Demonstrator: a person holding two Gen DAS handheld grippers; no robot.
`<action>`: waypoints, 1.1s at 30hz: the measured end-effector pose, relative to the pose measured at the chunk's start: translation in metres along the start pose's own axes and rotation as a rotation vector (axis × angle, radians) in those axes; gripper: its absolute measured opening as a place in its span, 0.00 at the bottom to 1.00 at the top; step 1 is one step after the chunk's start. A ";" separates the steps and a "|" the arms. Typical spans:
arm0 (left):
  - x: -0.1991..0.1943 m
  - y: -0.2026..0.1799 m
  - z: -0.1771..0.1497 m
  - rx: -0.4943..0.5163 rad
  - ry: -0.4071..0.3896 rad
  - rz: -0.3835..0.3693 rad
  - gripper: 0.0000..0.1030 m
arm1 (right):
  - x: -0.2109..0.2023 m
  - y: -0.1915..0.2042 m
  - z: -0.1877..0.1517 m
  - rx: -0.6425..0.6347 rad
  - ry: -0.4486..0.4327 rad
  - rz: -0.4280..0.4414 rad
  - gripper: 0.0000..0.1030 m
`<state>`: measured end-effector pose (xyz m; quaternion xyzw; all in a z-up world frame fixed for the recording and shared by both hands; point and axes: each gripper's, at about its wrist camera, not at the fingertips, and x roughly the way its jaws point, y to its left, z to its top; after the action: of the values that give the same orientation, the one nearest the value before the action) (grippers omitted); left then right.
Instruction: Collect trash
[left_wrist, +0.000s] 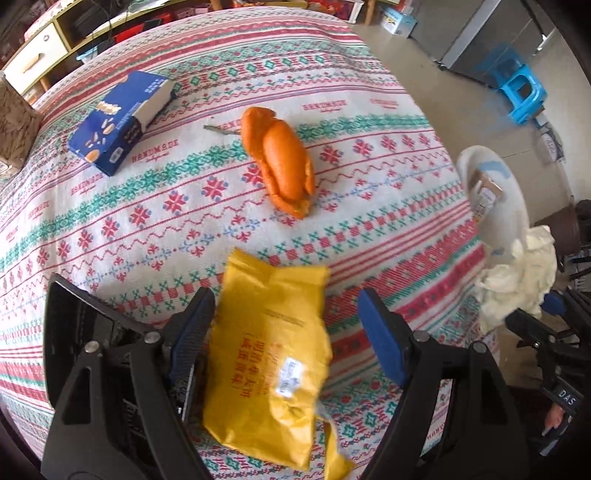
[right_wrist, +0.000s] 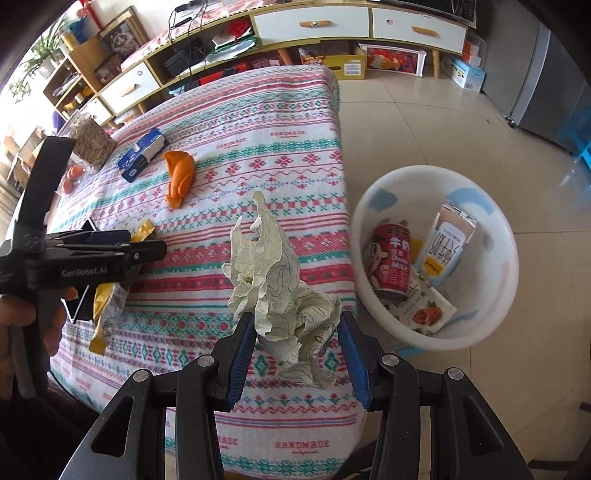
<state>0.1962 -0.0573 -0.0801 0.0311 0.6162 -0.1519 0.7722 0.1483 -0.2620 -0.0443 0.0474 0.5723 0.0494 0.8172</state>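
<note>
The left gripper (left_wrist: 284, 332) has its blue-padded fingers (left_wrist: 382, 339) spread wide, and a yellow wrapper (left_wrist: 269, 362) sits between them; it is against the left-side finger, with a clear gap to the right-side pad. Whether the wrapper rests on the patterned tablecloth (left_wrist: 147, 229) or hangs free cannot be told. Beyond the fingertips lies an orange peel (left_wrist: 280, 162), and further off to the left a blue box (left_wrist: 122, 118).

The right gripper (right_wrist: 295, 332) has its fingers clamped on a crumpled paper (right_wrist: 280, 288), which rises past the tips above the table's edge. To the right of these fingers, on the tiled floor (right_wrist: 424, 122), stands a white bin (right_wrist: 495, 295) holding a red can (right_wrist: 391, 258), a carton (right_wrist: 447, 240) and a snack packet (right_wrist: 424, 306). Nothing lies between the paper and the bin's mouth. To the left, a hand (right_wrist: 22, 325) holds the other gripper over the wrapper.
</note>
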 end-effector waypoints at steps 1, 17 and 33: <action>-0.004 0.000 0.000 0.002 -0.013 0.007 0.78 | -0.001 -0.001 0.000 0.001 -0.001 0.000 0.46; 0.006 0.001 0.001 0.050 0.023 0.020 0.52 | -0.006 -0.007 -0.002 0.011 -0.011 0.001 0.46; -0.031 -0.007 0.000 0.043 -0.115 -0.051 0.45 | -0.020 -0.043 0.002 0.065 -0.056 -0.054 0.46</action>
<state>0.1878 -0.0579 -0.0492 0.0229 0.5682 -0.1863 0.8012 0.1441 -0.3074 -0.0310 0.0600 0.5517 0.0072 0.8318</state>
